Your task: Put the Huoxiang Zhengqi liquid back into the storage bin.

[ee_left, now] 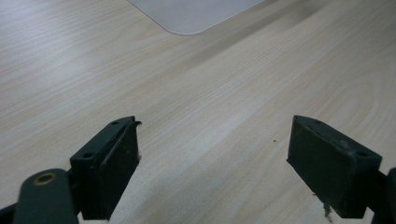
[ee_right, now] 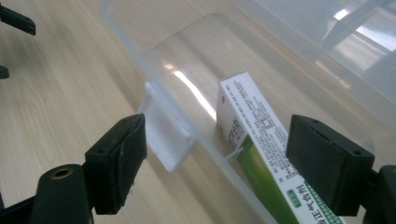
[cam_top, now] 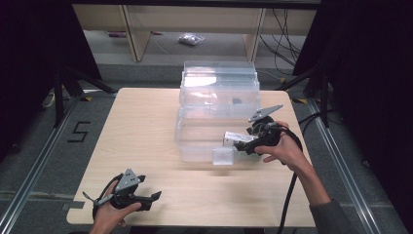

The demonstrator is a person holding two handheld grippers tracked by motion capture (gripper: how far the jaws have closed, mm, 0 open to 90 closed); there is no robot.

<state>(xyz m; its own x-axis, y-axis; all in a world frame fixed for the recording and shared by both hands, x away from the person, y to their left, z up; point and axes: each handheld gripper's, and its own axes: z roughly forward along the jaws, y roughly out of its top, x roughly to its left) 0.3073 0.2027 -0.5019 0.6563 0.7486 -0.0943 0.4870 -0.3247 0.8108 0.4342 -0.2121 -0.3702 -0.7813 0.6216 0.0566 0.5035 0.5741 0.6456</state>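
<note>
Clear plastic is most of the scene: a see-through storage bin [cam_top: 195, 139] sits mid-desk with its lid [cam_top: 219, 80] flipped up behind it. The right claw [cam_top: 242, 145] hangs over the bin's near right corner, jaws spread wide, and a white-and-green medicine box [ee_right: 254, 140] lies between them without being pinched. That box looks like it's inside the bin, leaning by the front wall near the latch tab [ee_right: 163, 140], though through clear plastic it's hard to be sure. So this reads as the drop-off step, the box let go into the bin. The left claw [cam_top: 148, 200] rests low on the wooden desk [cam_top: 141, 122] at the near left, also spread, holding nothing. Next move is probably pulling the right claw back clear of the rim, then dealing with the lid, which likely takes both claws.
</note>
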